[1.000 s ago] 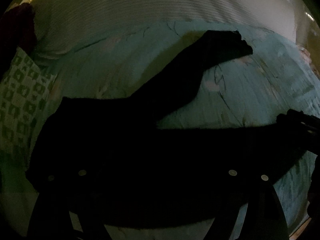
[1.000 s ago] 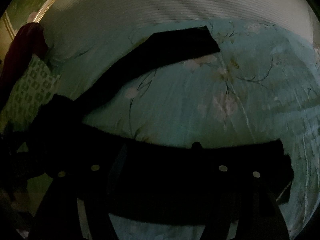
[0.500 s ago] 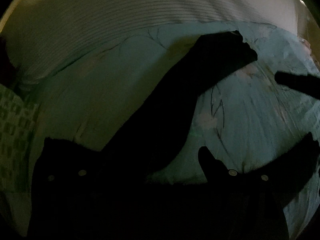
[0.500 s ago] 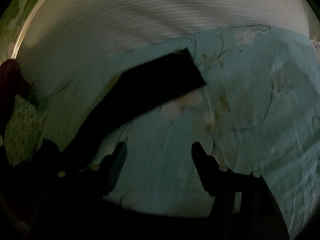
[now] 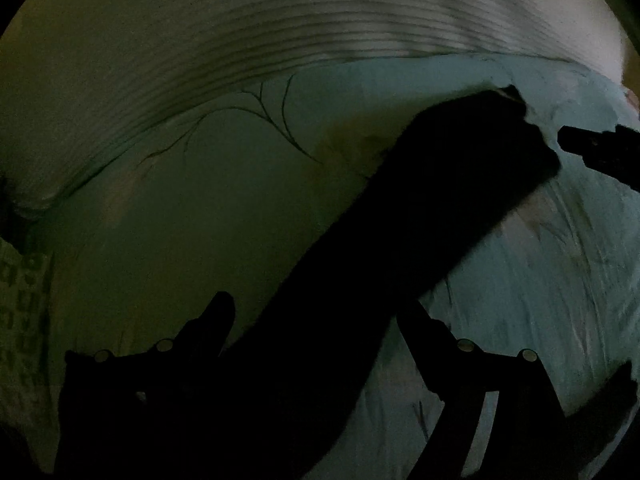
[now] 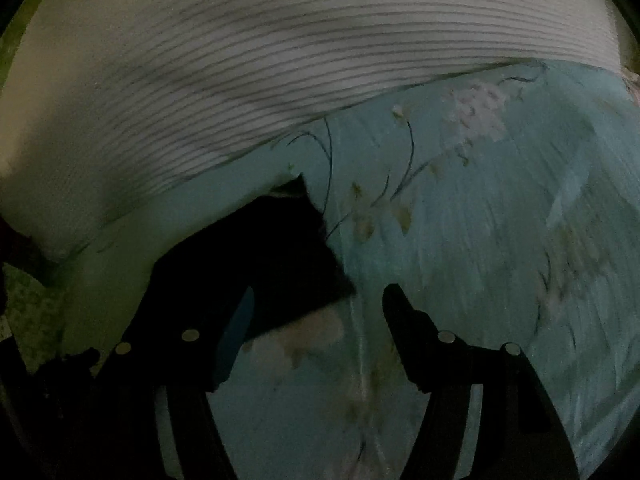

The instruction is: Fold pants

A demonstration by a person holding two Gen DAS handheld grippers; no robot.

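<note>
**Both sets of fingers spread wide over the bed, the dark pants lying on the sheet**

I'm above the bed now, and it's dim here. My left gripper (image 5: 316, 316) is released: its two fingers stand apart, and a dark leg of the pants (image 5: 400, 248) runs up between them across the teal flowered sheet (image 5: 540, 280). I can't see the pads pressing on the cloth; they seem to hover over it, but in this light it is hard to tell how close they are. The leg slants from the bottom of my left view up toward the right, and its hem end lies near the sheet's far edge, just below the white ribbed cover (image 5: 280, 40).

In the same view, at the right edge, the dark tip of my right gripper (image 5: 592, 148) pokes in just beside that hem end.

From the right wrist, that gripper (image 6: 320, 312) is released too, fingers well apart with bare flowered sheet showing between them. The hem end of the pants leg (image 6: 280, 248) sits under and beside the finger (image 6: 236, 332) on the left side of that view, not gripped. The other finger (image 6: 404, 328) is over the sheet alone. The picture is smeared, so fine detail is lost. At the far left edge, a green patterned cloth (image 5: 20, 320) peeks in.
</note>
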